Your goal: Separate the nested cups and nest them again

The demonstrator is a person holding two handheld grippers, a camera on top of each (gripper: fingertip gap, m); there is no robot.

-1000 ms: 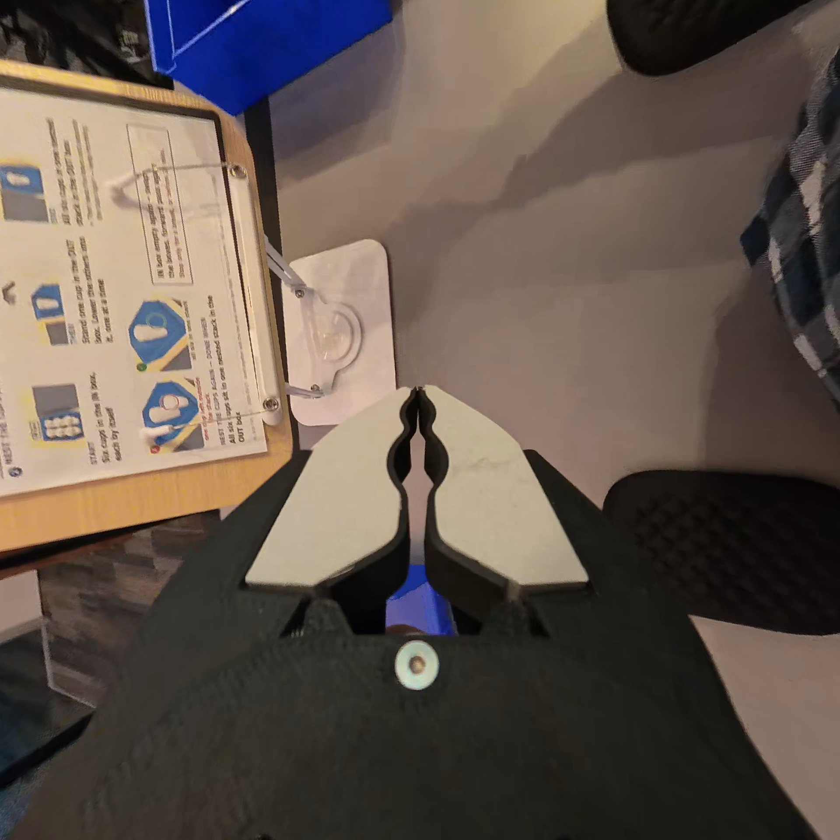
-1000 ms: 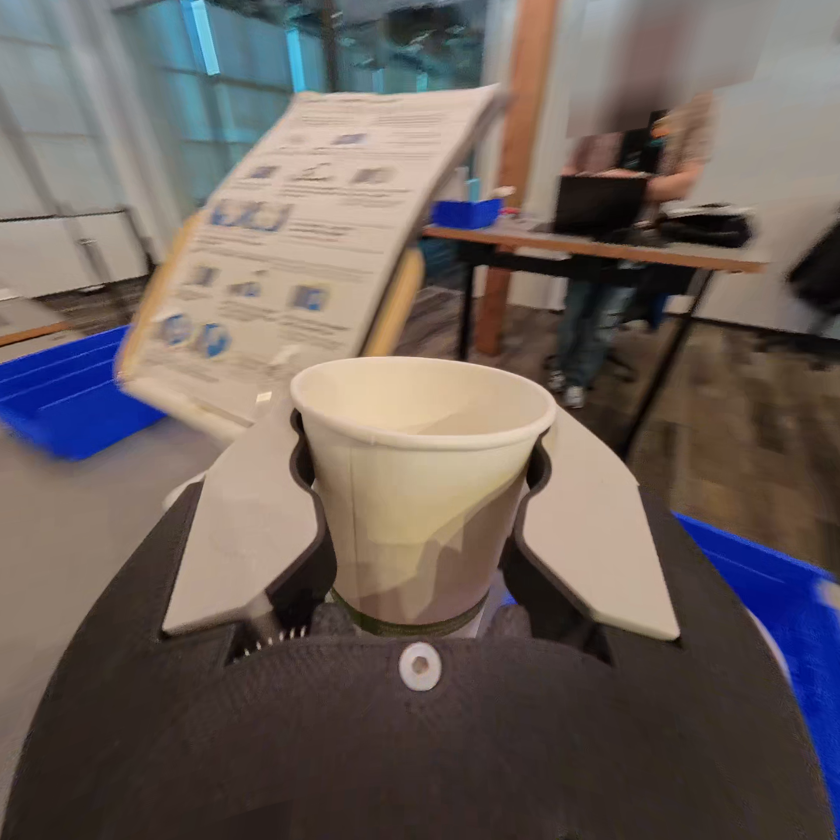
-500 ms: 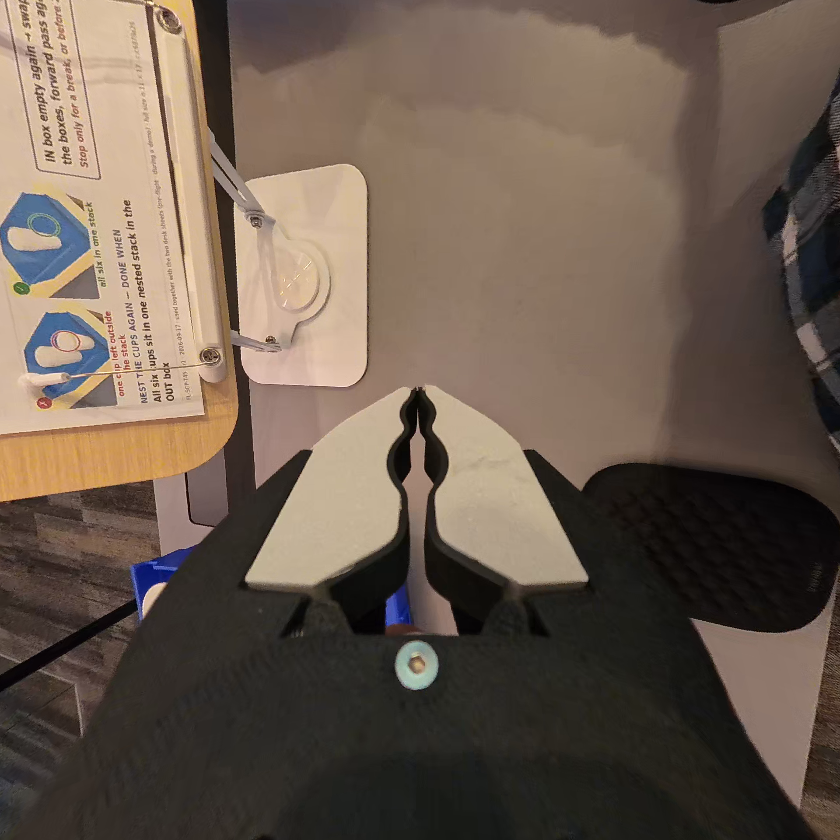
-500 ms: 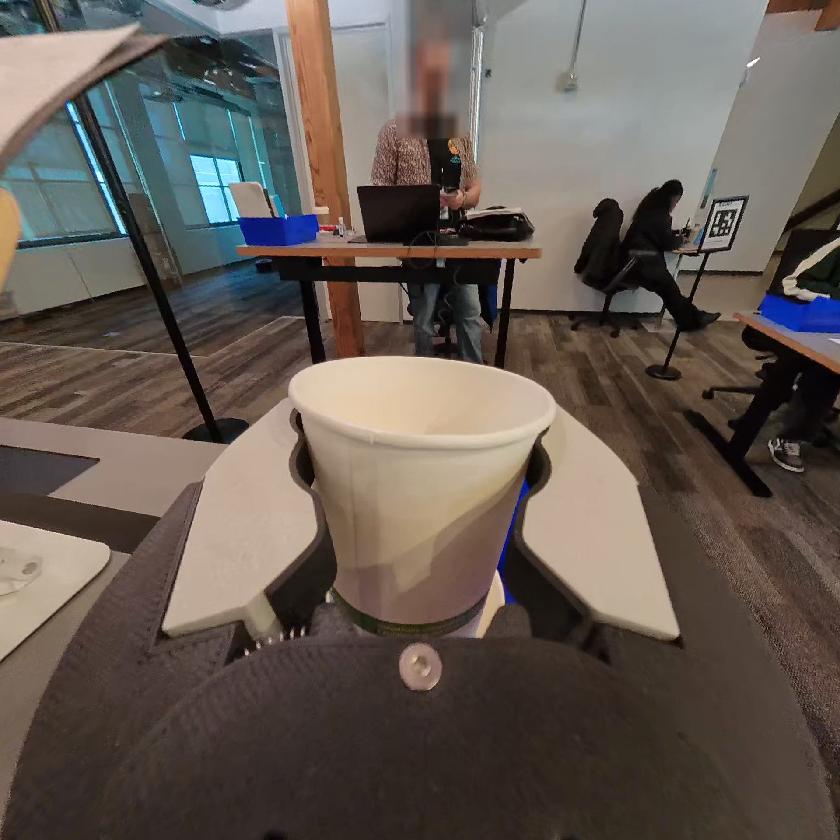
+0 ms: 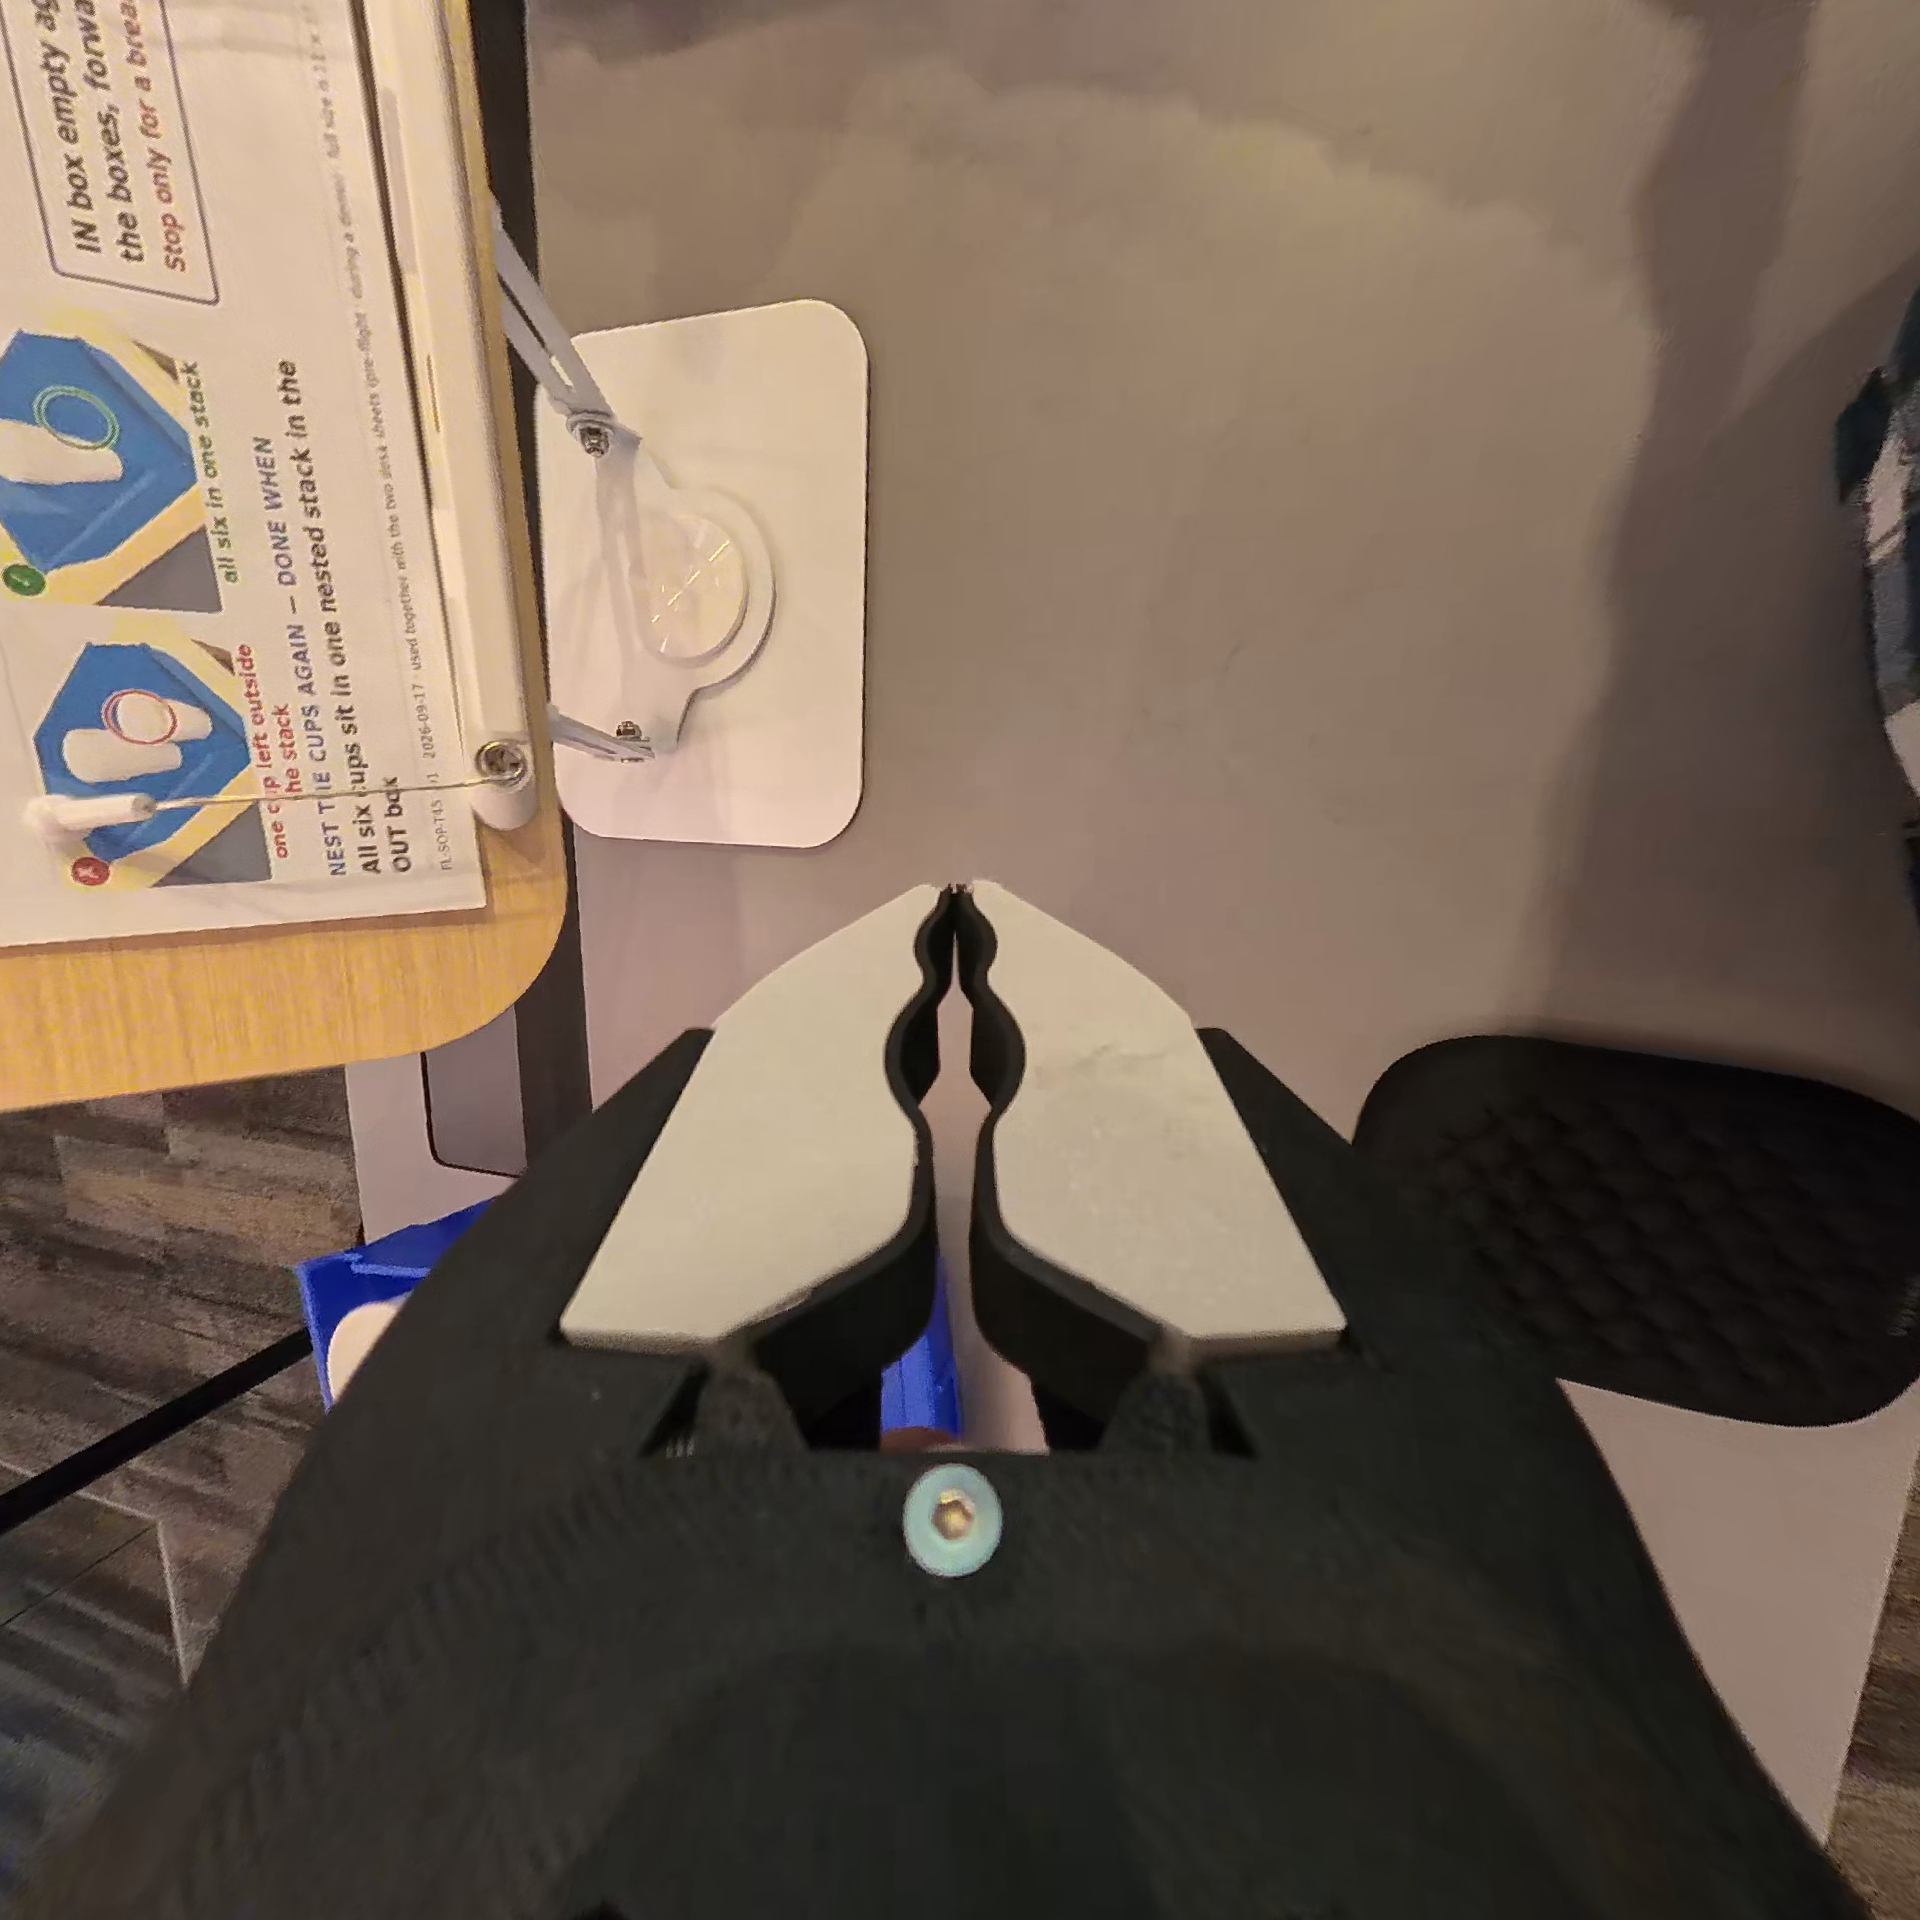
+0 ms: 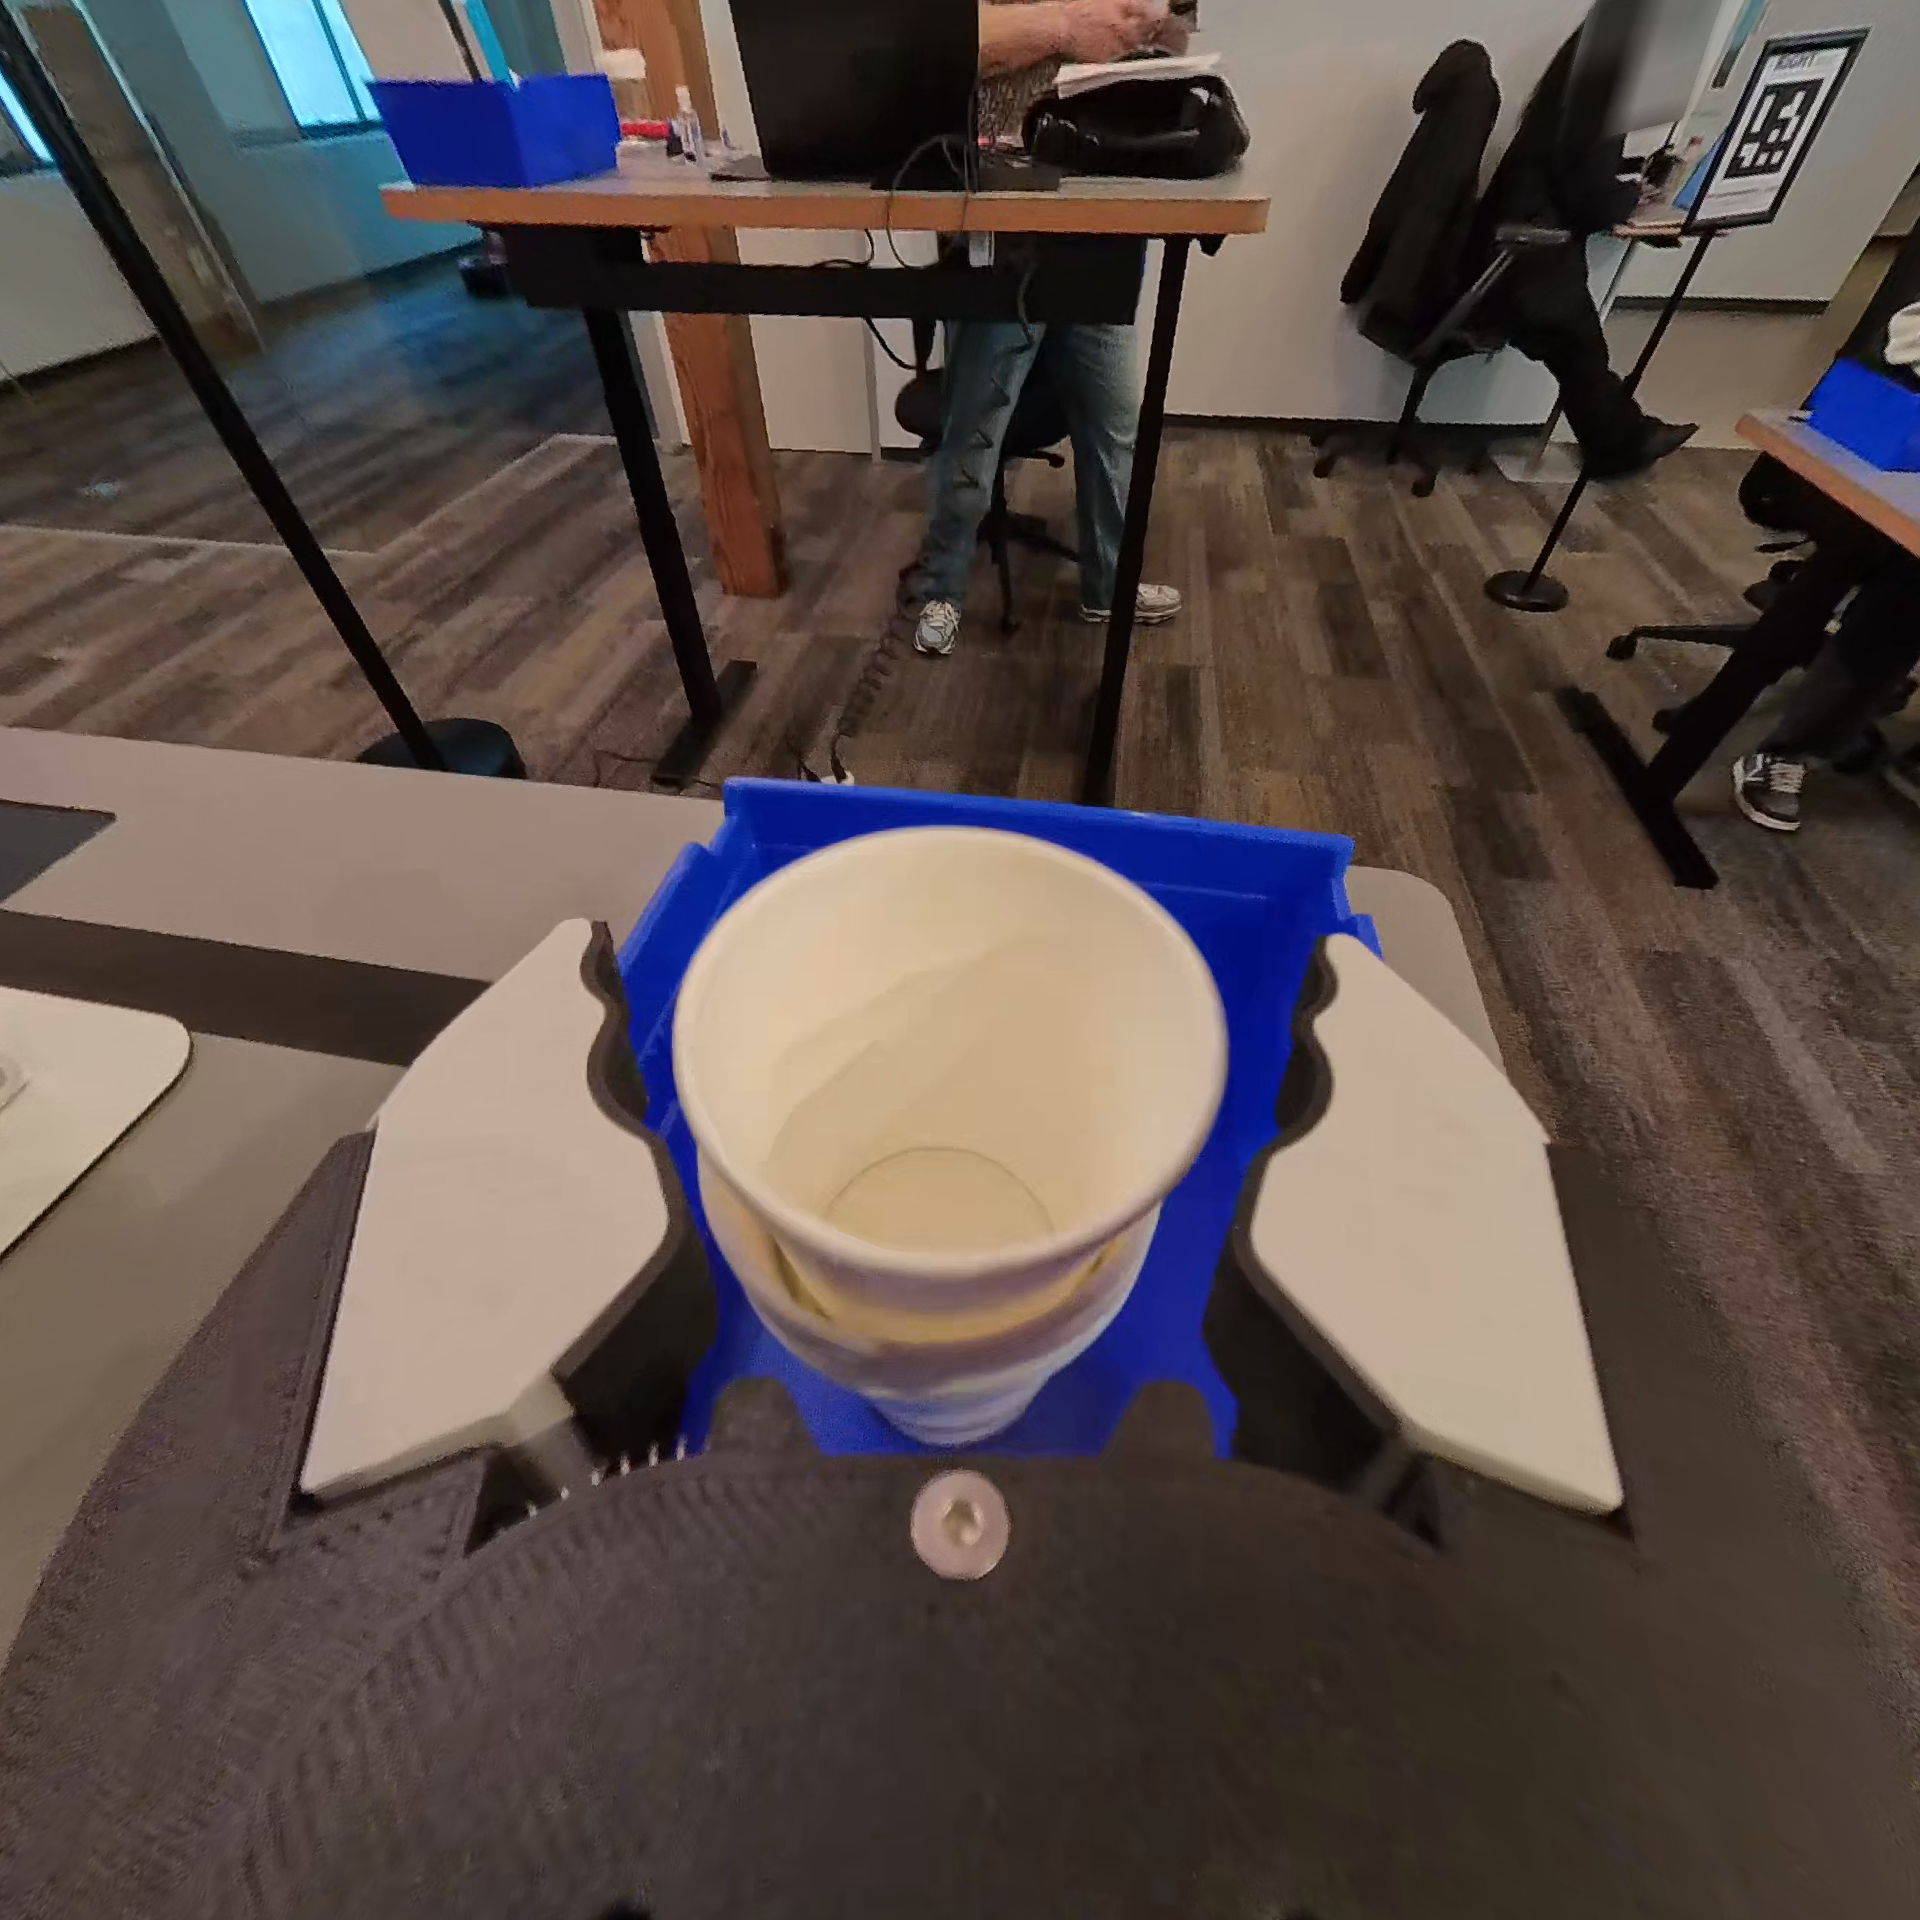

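In the right wrist view a stack of nested white paper cups (image 6: 951, 1122) stands upright in a blue box (image 6: 1039, 831) on the grey table. My right gripper (image 6: 956, 997) is open wide around the stack. Blue shows between each pad and the cup, so neither pad touches it. In the left wrist view my left gripper (image 5: 956, 894) is shut with its fingertips together and nothing between them, held above the grey table (image 5: 1247, 520). A corner of a blue box (image 5: 353, 1299) peeks out below it at the left.
An instruction sheet on a wooden board (image 5: 208, 520) stands on a white stand base (image 5: 727, 571) at the left. A black padded chair part (image 5: 1662, 1226) lies at the right. Beyond the table are desks (image 6: 831, 197), chairs and people.
My right gripper was shut on the top cup and carried it to the blue box. It has tilted down over the box and opened, leaving the cup nested on the stack. The left gripper drifted slightly.
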